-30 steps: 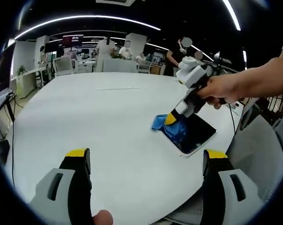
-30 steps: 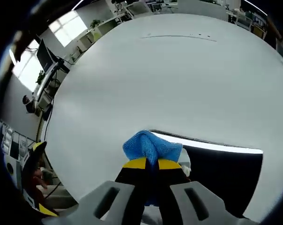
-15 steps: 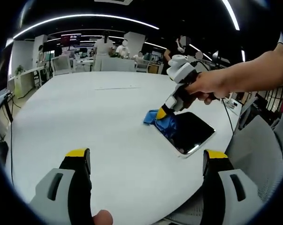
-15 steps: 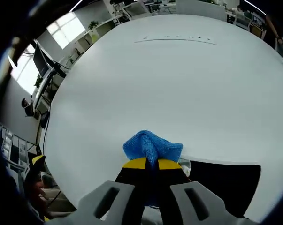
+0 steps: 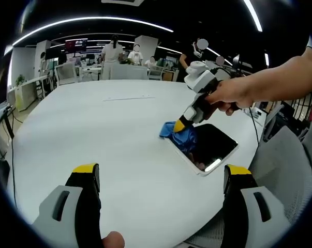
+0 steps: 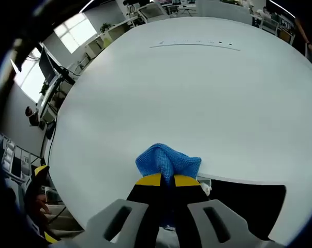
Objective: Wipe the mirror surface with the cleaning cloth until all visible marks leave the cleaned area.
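Observation:
A rectangular mirror (image 5: pixel 211 146) with a white frame lies flat on the round white table (image 5: pixel 93 129), its glass dark. My right gripper (image 5: pixel 182 124) presses a blue cleaning cloth (image 5: pixel 179 136) onto the mirror's far left end, held by a person's hand (image 5: pixel 231 98). In the right gripper view the cloth (image 6: pixel 167 160) bulges out above the yellow-tipped jaws of the right gripper (image 6: pixel 166 180), which is shut on it, with the mirror (image 6: pixel 249 199) dark to the right. My left gripper (image 5: pixel 161 173) stands open over the near table edge, holding nothing.
Grey chairs (image 5: pixel 287 170) stand by the table's right side. Desks, monitors and several people (image 5: pixel 114 51) fill the office beyond the far edge. A faint seam line (image 6: pixel 197 44) crosses the far tabletop. The table's left half (image 5: pixel 57 119) is bare white surface.
The right gripper slid the cloth from the mirror's middle toward its far left end, then held nearly still. The left gripper's view shifted slightly.

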Tool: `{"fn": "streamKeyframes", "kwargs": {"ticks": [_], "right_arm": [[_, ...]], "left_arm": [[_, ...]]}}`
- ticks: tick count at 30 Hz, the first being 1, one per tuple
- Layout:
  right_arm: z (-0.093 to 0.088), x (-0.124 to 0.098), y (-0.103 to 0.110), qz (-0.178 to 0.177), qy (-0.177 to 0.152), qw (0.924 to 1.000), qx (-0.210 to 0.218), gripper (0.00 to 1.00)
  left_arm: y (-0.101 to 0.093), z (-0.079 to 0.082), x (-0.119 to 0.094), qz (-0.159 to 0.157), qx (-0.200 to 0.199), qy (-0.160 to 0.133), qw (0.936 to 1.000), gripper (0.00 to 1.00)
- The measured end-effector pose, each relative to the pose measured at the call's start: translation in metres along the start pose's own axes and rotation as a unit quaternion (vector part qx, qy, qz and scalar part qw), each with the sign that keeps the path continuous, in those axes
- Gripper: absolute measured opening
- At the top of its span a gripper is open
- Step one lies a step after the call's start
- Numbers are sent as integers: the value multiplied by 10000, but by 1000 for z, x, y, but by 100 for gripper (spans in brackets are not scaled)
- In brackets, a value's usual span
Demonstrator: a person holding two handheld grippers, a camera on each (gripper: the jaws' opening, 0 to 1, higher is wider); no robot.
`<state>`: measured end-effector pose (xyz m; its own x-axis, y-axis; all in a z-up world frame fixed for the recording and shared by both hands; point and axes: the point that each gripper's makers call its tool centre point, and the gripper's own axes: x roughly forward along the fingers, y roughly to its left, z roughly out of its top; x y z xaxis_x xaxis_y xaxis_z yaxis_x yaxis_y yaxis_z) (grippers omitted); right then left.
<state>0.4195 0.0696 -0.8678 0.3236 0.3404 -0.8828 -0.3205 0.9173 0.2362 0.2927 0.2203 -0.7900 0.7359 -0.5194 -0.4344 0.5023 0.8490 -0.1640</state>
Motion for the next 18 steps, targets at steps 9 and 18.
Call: {"fn": "streamKeyframes", "kwargs": {"ticks": [9, 18], "right_arm": [[-2, -6, -17, -73, 3, 9999, 149, 1], [-4, -8, -26, -176, -42, 9996, 206, 1]], "left_arm": [[-5, 0, 2, -28, 62, 17, 10000, 99], [-7, 1, 3, -63, -19, 26, 10000, 97]]}}
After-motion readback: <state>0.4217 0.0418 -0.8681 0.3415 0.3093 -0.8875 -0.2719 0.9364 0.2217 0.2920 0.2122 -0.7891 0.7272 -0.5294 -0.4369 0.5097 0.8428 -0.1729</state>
